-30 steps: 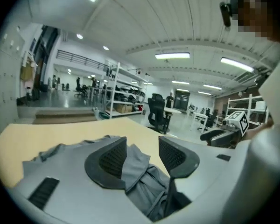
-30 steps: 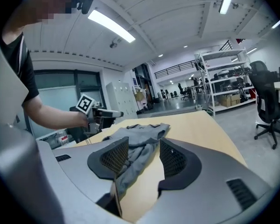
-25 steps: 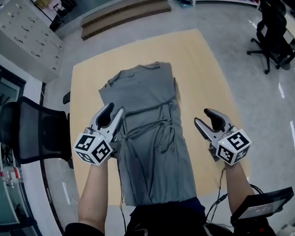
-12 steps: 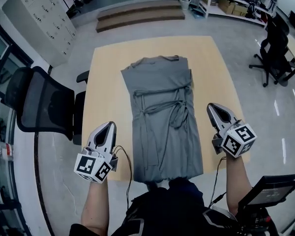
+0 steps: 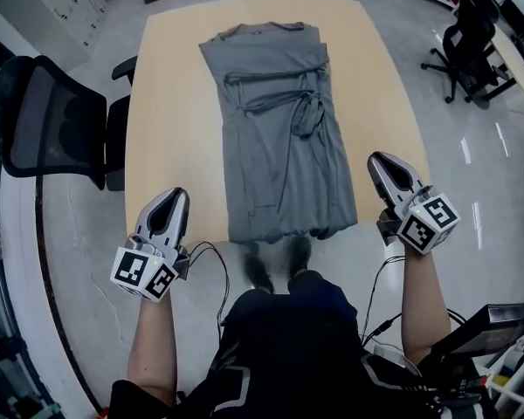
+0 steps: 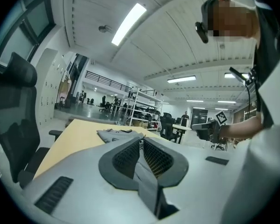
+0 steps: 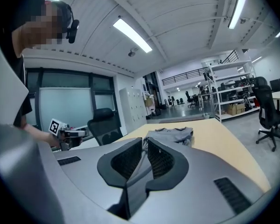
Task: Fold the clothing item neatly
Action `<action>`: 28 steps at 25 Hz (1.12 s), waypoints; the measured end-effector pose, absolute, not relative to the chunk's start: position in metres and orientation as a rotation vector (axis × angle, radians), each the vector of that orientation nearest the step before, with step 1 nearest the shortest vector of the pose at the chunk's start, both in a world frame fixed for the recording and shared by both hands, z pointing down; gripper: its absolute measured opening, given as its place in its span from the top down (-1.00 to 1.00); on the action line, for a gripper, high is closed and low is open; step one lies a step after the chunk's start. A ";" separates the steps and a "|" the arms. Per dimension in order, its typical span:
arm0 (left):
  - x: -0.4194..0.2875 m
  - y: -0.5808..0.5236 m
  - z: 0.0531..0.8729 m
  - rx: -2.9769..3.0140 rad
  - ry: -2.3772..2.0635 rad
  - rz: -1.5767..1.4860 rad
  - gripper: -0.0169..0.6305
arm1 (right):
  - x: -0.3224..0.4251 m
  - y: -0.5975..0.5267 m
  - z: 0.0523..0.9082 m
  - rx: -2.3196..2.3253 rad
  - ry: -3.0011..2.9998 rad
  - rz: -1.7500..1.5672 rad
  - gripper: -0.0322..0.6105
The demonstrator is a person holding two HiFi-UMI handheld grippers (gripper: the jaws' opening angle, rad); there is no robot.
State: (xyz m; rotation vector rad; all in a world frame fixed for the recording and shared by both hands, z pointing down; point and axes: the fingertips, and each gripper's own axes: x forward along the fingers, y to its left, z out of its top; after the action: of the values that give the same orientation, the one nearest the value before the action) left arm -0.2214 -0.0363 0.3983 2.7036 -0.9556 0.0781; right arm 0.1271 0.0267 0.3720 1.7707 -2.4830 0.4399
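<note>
A grey wrap dress with a tied belt lies flat and lengthwise on the wooden table. Its hem reaches the near edge. My left gripper hangs shut and empty off the table's near left corner, well apart from the cloth. Beyond the near right corner my right gripper is likewise shut with nothing in it. In the left gripper view the jaws are pressed together and the dress lies far ahead on the table. The right gripper view shows closed jaws and the dress beyond them.
A black mesh office chair stands against the table's left side. Another chair is at the far right. Cables trail from both grippers, and a dark device sits at the lower right. The person's shoes show below the hem.
Both grippers stood open beside the dress; they have shut and drawn back off the table's near edge. The head view has pulled back, so the whole dress shows.
</note>
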 end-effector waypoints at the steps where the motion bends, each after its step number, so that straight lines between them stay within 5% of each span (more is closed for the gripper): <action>1: -0.227 -0.026 0.406 2.690 -0.952 0.085 0.94 | 0.126 0.038 0.379 1.743 -2.488 0.462 0.81; 5: -0.231 0.020 0.450 2.618 -0.926 0.179 0.53 | 0.126 0.087 0.418 1.575 -2.493 0.573 0.49; 16: -0.201 0.130 0.614 2.346 -0.894 0.475 -0.03 | 0.116 0.208 0.602 1.119 -2.414 0.991 0.14; 28: -0.154 0.100 0.727 2.452 -0.607 0.507 -0.18 | 0.109 0.167 0.699 1.129 -2.486 1.059 -0.02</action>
State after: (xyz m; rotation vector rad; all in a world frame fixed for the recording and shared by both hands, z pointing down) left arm -0.1541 0.1003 0.7272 2.4517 -0.6073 0.5065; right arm 0.1094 0.1668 0.6986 1.1292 -2.4859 1.0591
